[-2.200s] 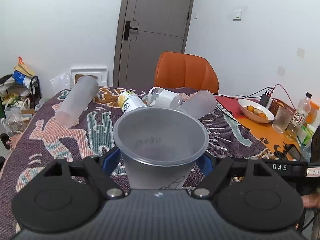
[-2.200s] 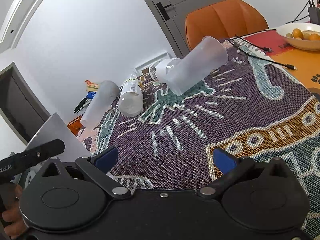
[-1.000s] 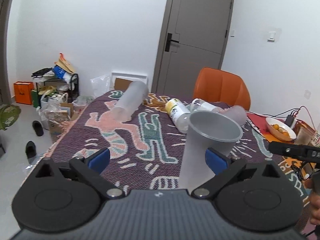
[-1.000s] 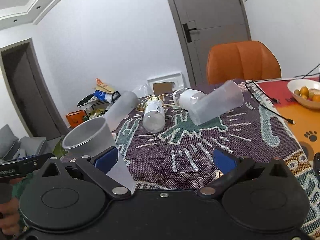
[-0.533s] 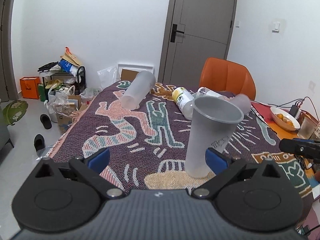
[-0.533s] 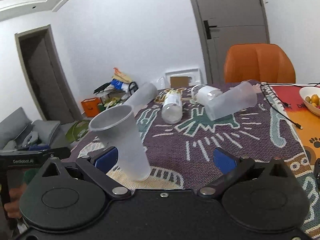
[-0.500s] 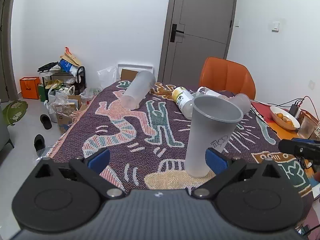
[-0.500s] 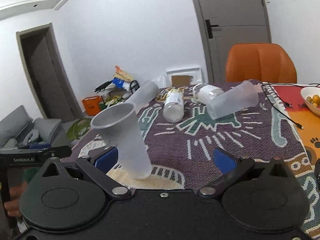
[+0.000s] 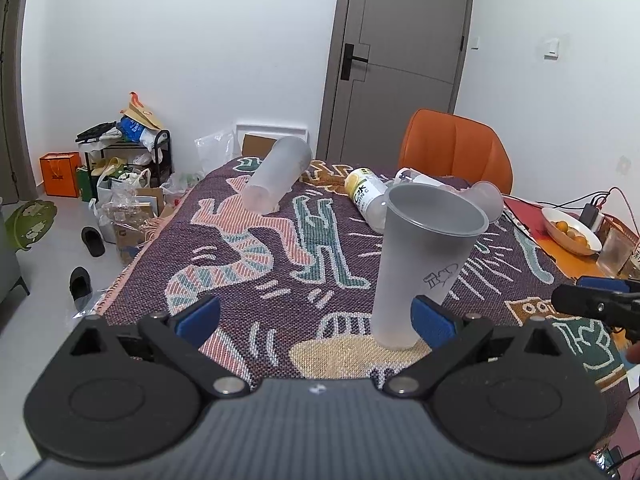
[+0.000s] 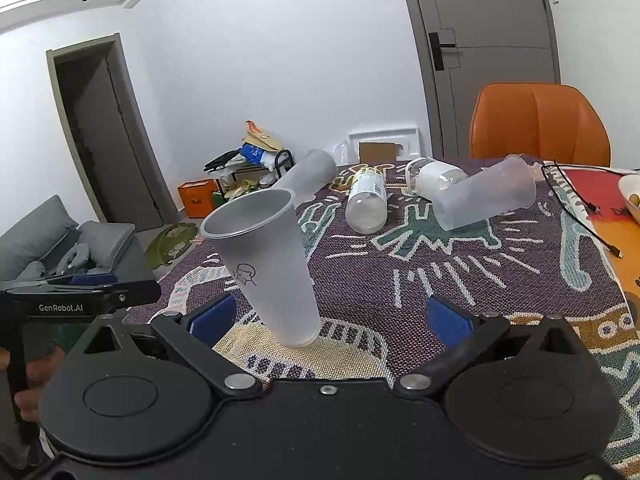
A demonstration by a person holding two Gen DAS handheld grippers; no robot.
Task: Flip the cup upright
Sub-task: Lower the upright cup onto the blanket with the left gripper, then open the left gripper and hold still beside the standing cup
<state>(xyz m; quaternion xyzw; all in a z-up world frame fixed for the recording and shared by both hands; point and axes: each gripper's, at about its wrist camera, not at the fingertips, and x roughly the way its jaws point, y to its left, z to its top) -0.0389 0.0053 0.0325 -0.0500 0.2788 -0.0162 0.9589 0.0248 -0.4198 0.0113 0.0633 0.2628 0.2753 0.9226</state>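
Left wrist: fruit bowl visible | right wrist: sofa | cup upright | both fingers released

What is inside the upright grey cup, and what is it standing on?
The upright grey cup shows only bare inner wall through its open mouth; its bottom is out of sight. It stands on a pale yellow patch of the patterned cloth. The cloth directly under its base is covered.
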